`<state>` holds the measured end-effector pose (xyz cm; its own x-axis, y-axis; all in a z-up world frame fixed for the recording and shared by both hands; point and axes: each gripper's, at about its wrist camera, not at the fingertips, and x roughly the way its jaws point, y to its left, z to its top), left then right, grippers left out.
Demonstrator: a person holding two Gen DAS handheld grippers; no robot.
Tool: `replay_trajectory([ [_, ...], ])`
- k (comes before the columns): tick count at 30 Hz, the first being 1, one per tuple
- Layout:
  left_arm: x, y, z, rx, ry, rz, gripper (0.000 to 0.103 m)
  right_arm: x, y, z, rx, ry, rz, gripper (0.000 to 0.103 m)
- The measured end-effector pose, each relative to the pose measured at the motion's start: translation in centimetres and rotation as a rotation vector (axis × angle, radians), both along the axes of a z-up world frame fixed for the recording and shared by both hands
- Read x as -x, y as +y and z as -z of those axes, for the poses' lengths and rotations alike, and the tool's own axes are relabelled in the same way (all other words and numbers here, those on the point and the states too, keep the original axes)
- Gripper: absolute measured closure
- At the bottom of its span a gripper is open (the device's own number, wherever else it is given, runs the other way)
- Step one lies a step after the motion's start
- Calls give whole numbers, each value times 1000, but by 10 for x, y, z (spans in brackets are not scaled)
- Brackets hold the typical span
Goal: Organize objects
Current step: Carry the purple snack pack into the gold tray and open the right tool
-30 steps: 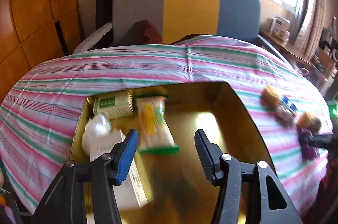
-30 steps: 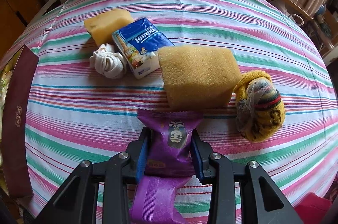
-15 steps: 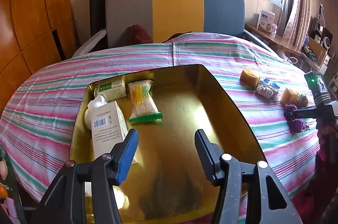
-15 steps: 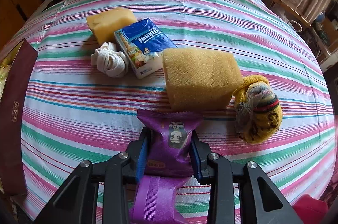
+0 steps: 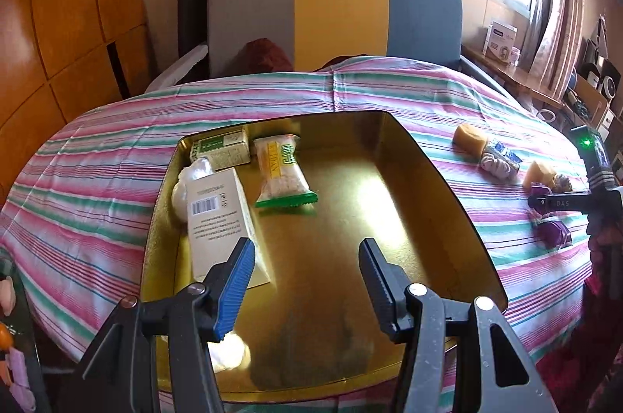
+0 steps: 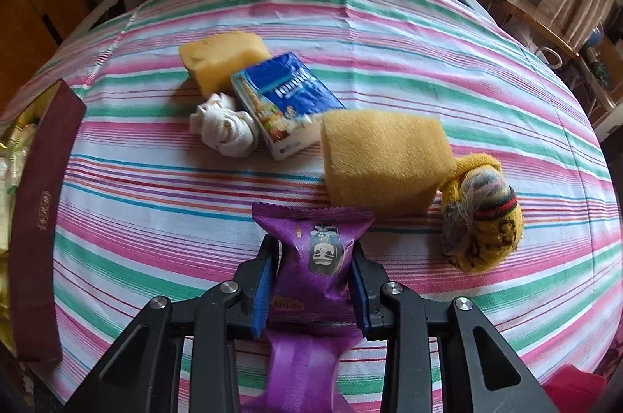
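My right gripper (image 6: 313,253) is shut on a purple snack packet (image 6: 317,253) and holds it above the striped cloth. Beyond it lie a large yellow sponge (image 6: 383,160), a blue tissue pack (image 6: 286,101), a white rolled cloth (image 6: 226,127), a second sponge (image 6: 222,57) and a yellow rolled sock (image 6: 483,222). My left gripper (image 5: 307,259) is open and empty over the gold tray (image 5: 420,156). The tray holds a white box (image 5: 216,214), a green-ended snack bag (image 5: 282,169), a green carton (image 5: 222,152) and a white ball (image 5: 190,179). The right gripper also shows in the left wrist view (image 5: 545,201).
The tray's dark red outer wall (image 6: 39,218) stands at the left in the right wrist view. A chair with a grey, yellow and blue back (image 5: 335,16) stands behind the table. A wooden shelf with a white box (image 5: 500,39) is at the right.
My left gripper has pulled back and up from the tray, so more of the table shows. My right gripper has lifted the purple packet slightly higher above the cloth.
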<state>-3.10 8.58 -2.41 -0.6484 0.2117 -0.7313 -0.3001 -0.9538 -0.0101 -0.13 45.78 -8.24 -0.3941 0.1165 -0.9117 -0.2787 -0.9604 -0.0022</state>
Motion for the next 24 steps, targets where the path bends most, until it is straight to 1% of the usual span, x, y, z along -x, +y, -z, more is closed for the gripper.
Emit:
replay_trajectory([
  [6,-4,-16,-4,-6,7,-30,47,-6,-9,-17,33,83,-22,69],
  [10,-3,-27,-4,-10,6,-50,47,-15,-19,-37,62,152,-26,69],
  [13,-2,-37,-4,-18,0,-72,47,-14,-39,-60,84,203,-54,69],
  [15,-1,-46,-5,-28,-4,-89,47,-8,-63,-79,106,244,-104,69],
  [16,-1,-53,-6,-30,-1,-102,47,-3,-81,-90,122,263,-150,69],
  [19,-1,-75,-9,-32,2,-151,47,12,-129,-109,155,291,-267,68],
  [22,-1,-100,-9,-26,0,-213,47,26,-189,-110,192,290,-399,68],
  [24,0,-115,-6,-28,-9,-248,47,38,-232,-101,209,260,-476,68],
])
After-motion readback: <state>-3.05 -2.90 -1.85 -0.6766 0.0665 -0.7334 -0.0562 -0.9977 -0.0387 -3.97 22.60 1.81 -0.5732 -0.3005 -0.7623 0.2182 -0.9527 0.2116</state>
